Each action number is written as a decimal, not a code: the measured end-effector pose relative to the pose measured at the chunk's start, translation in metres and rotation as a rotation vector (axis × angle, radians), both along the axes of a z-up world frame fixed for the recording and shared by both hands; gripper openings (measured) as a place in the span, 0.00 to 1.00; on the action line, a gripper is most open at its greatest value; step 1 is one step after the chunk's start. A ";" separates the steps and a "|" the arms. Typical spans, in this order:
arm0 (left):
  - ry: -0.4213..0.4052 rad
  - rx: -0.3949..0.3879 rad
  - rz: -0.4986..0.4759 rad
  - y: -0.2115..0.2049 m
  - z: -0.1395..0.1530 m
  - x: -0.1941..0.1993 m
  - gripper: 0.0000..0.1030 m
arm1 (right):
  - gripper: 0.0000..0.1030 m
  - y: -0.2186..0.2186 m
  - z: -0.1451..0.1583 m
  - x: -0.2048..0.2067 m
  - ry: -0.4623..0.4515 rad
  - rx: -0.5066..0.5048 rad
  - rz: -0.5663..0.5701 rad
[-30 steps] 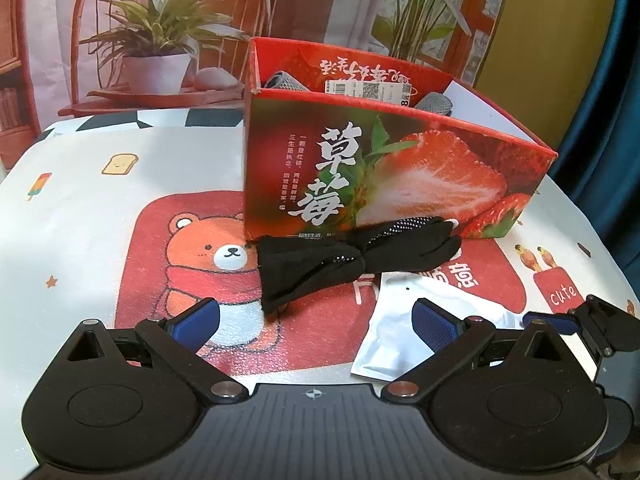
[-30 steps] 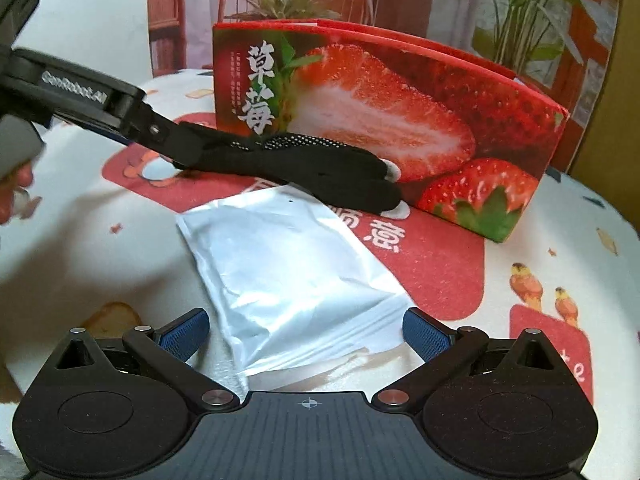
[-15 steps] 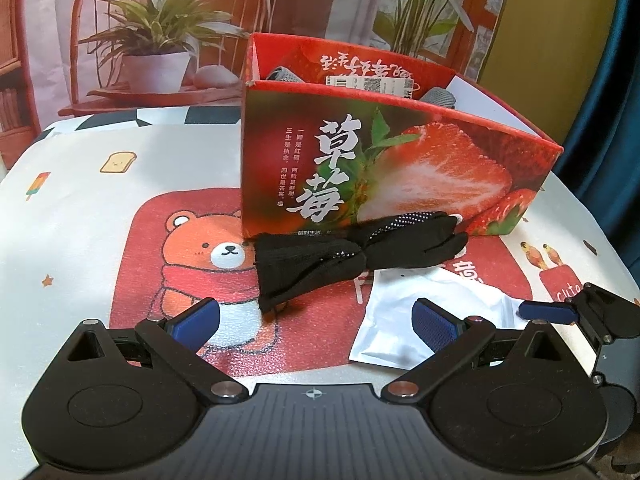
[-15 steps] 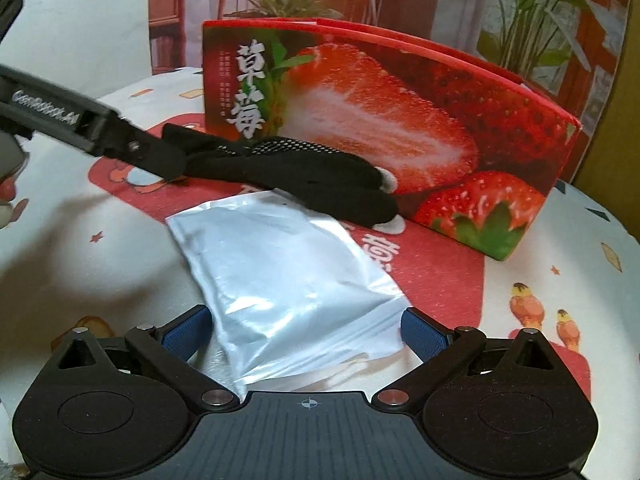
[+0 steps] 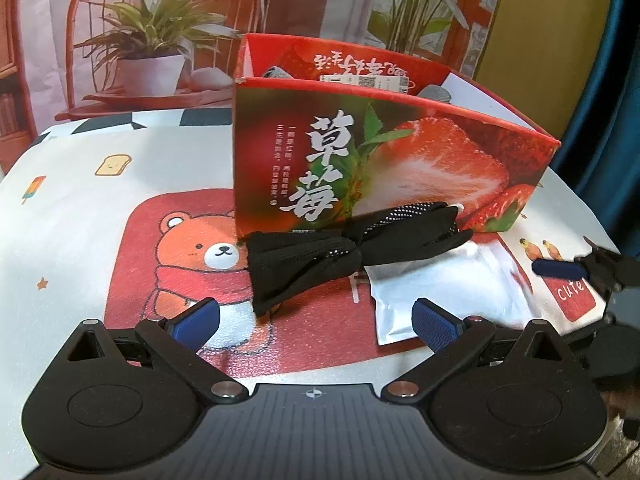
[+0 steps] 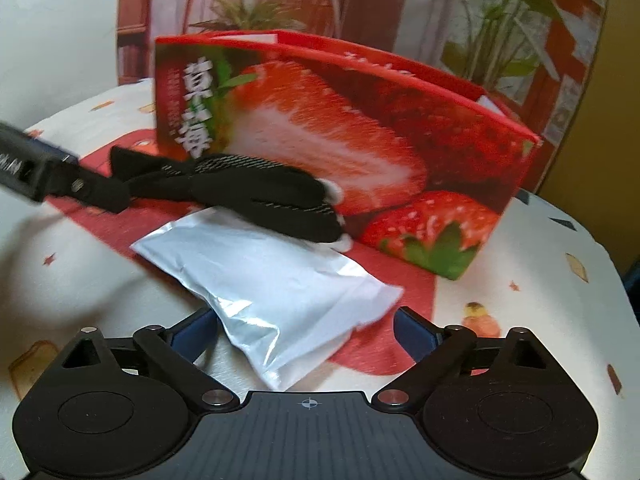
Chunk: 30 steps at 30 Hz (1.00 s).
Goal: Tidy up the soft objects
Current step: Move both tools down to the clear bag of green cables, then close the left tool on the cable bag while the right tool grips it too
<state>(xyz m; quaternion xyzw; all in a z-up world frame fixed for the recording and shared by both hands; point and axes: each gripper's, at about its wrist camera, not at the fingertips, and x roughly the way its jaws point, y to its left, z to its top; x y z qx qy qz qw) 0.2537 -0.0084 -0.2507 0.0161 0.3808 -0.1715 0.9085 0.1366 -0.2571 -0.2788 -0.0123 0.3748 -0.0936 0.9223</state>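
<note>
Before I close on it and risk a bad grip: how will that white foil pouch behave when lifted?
The white foil pouch looks puffy and creased, so probably light and squashy. Its glossy skin may slip between the fingers. The black glove overlaps its far edge and may drag along.

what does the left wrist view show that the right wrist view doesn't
Only the left wrist view looks into the strawberry box, showing grey fabric items and a barcode label, plus the bear print and the open left gripper. Only the right wrist view shows the right gripper closing around the white pouch's near end, not yet gripping. Both show the box, the black glove and the pouch.
</note>
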 end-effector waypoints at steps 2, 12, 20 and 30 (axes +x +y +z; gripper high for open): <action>-0.002 0.006 -0.008 -0.001 0.000 0.000 1.00 | 0.87 -0.008 0.002 0.001 -0.007 0.005 -0.015; -0.005 0.008 -0.039 -0.005 -0.002 0.002 1.00 | 0.87 -0.020 0.010 0.003 -0.056 0.023 0.003; -0.021 -0.014 -0.083 -0.010 -0.001 -0.001 0.97 | 0.87 -0.032 0.027 0.009 -0.120 0.053 0.000; -0.064 -0.010 -0.121 -0.040 -0.004 0.028 0.67 | 0.69 -0.042 0.039 0.017 -0.190 0.114 0.025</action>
